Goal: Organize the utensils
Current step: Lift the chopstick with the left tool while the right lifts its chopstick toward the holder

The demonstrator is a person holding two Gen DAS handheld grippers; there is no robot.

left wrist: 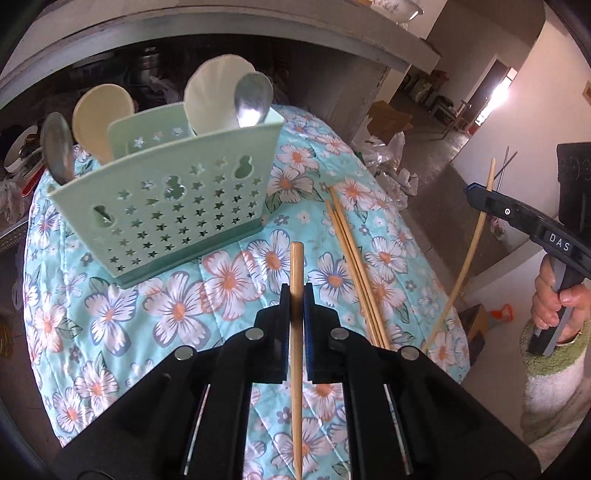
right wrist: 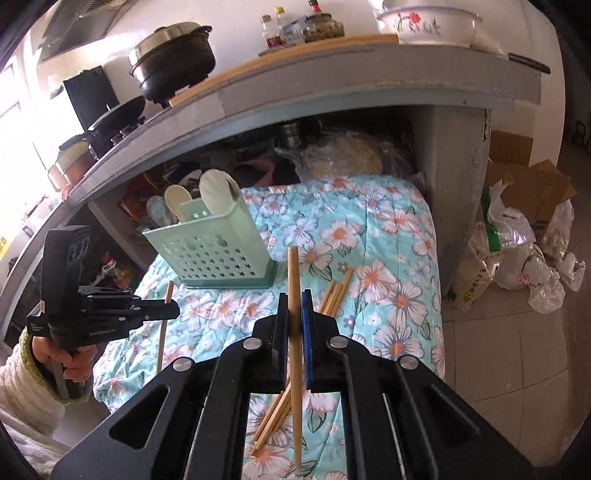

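Observation:
A mint-green perforated utensil holder (left wrist: 166,199) (right wrist: 210,251) stands on the flowered cloth (left wrist: 229,280), with metal and pale plastic spoons (left wrist: 253,98) upright in it. My left gripper (left wrist: 296,291) is shut on one wooden chopstick (left wrist: 296,258), held above the cloth just right of the holder. My right gripper (right wrist: 294,299) is shut on another chopstick (right wrist: 293,266). Each gripper also shows in the other's view: the right gripper (left wrist: 476,195) off the cloth's right edge, the left gripper (right wrist: 173,310) in front of the holder. Several loose chopsticks (left wrist: 354,266) (right wrist: 336,291) lie on the cloth.
A grey concrete counter (right wrist: 332,88) overhangs the far side, bearing a black pot (right wrist: 173,55), bottles and a flowered bowl (right wrist: 428,22). Under it sit stored pans and bags. Plastic bags (right wrist: 517,251) and a cardboard box (right wrist: 524,177) lie on the tiled floor at right.

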